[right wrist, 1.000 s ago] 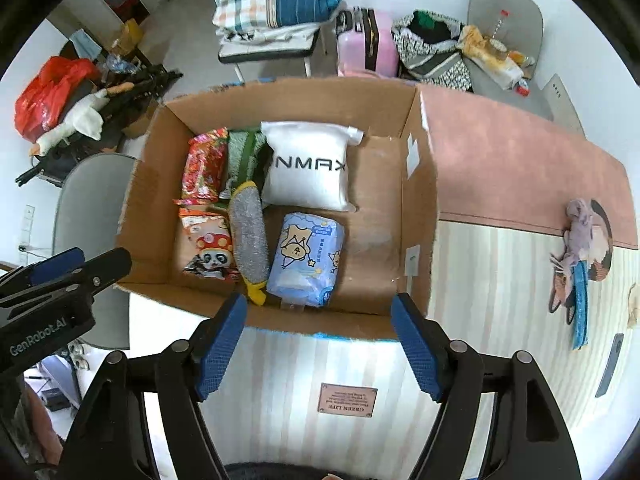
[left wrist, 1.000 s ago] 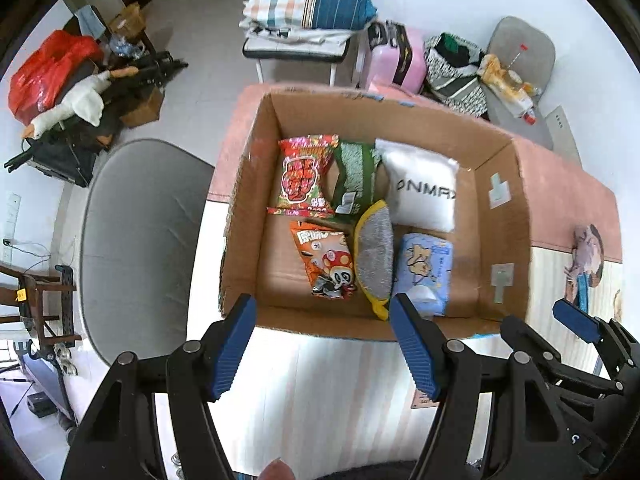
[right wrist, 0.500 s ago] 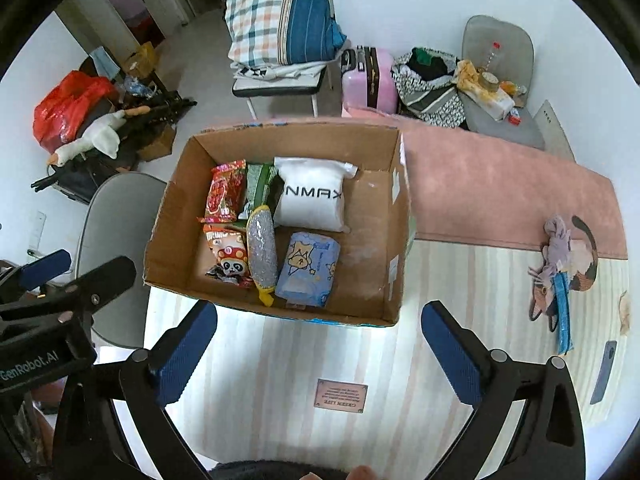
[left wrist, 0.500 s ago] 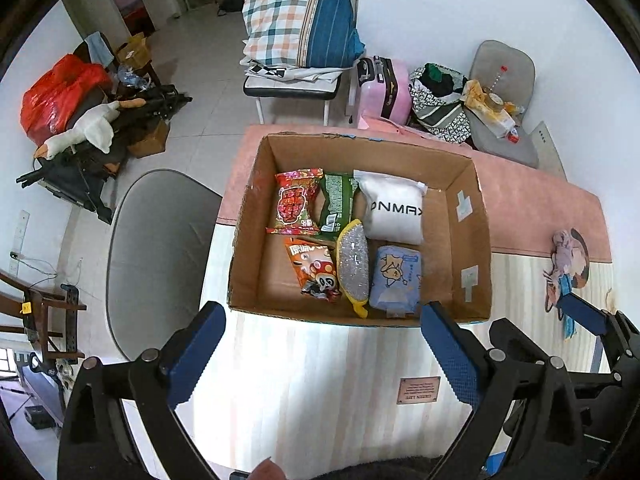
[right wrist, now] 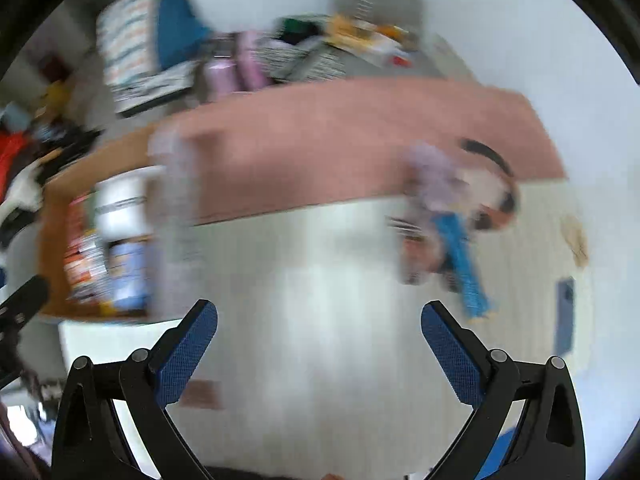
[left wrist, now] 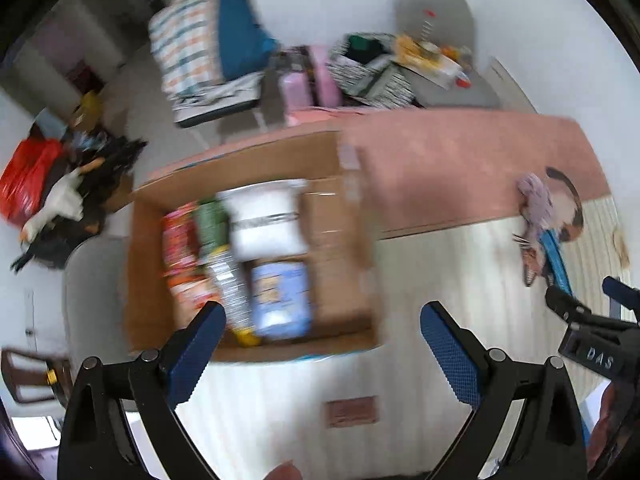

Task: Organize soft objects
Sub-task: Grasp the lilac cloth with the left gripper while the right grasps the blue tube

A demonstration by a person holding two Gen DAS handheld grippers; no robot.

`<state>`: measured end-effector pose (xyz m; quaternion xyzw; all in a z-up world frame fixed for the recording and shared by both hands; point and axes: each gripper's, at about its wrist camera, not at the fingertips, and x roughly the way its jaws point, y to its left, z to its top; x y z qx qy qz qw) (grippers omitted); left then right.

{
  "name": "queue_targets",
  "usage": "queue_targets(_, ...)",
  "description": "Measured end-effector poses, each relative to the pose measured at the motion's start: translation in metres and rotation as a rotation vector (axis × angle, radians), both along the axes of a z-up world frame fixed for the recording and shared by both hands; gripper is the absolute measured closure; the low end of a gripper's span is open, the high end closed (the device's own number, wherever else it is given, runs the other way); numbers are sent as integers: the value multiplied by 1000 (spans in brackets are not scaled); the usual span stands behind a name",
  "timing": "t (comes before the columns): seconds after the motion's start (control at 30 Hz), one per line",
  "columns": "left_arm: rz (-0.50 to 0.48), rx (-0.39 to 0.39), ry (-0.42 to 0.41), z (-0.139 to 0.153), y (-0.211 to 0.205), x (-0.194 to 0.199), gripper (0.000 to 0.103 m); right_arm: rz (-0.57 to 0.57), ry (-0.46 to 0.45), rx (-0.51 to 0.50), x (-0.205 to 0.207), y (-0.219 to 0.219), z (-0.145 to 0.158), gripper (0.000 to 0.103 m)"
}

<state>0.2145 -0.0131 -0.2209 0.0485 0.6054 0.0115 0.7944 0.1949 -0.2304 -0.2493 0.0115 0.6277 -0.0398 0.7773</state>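
Observation:
An open cardboard box stands on the table and holds several soft packs: a white pillow pack, a pale blue pack, red snack bags and a grey-and-yellow sponge. To the right on the table lie a purple soft toy and a blue strip. My left gripper hangs open above the box's near right corner, nothing between its pads. My right gripper hangs open over bare tabletop, left of the toy. Both views are blurred.
A pink mat covers the table's far half. A small brown label sits on the striped near part, a blue phone-like slab at the right. A grey chair, a suitcase and piled clutter stand beyond the table.
Both grippers opened wide, then swept right: the box slid left in both views and the toy and blue strip came closer to centre in the right wrist view. Both views turned blurry.

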Motion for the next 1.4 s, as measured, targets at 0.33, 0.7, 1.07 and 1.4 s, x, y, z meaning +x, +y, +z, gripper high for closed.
queue_targets(0.33, -266, 2, 154, -77, -190, 114, 3, -171, 123, 7, 46, -178, -94, 12)
queue_targets(0.7, -372, -100, 482, -173, -296, 192, 7, -144, 242, 111, 75, -226, -169, 26)
queue_targets(1.07, -317, -180, 588, -217, -319, 206, 7, -178, 268, 188, 62, -258, -188, 33)
queue_targets(1.4, -376, -53, 511, -216, -334, 205, 38, -167, 283, 148, 71, -240, -202, 44)
